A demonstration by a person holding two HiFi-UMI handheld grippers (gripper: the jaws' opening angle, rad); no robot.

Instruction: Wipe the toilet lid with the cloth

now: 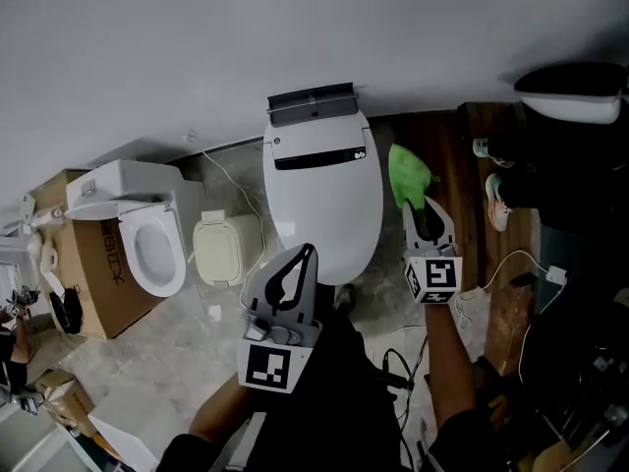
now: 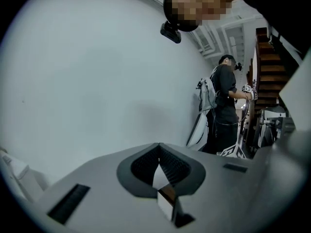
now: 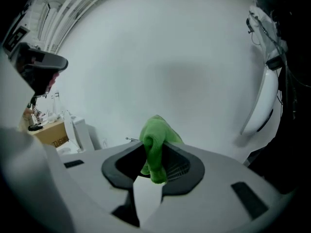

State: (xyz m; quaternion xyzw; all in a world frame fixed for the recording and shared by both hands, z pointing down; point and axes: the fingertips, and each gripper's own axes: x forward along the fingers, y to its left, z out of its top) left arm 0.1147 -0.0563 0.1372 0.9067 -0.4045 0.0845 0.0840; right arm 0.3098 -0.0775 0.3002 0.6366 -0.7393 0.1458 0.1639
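The white toilet lid (image 1: 323,200) lies closed on the toilet in the middle of the head view. A green cloth (image 1: 409,175) hangs to the right of the lid, pinched in my right gripper (image 1: 426,207), which is shut on it. The same cloth (image 3: 155,147) bunches up between the jaws of the right gripper (image 3: 154,152) in the right gripper view. My left gripper (image 1: 303,257) hovers over the lid's near end, shut and empty. In its own view the left gripper (image 2: 159,155) points at a bare white wall.
A second, smaller toilet (image 1: 147,229) with its seat open stands at the left against a cardboard box (image 1: 90,264). A cream bin (image 1: 223,248) sits between the two toilets. Cables (image 1: 511,268) and a wooden floor strip (image 1: 511,303) lie at the right. Another person (image 2: 224,108) stands by stairs.
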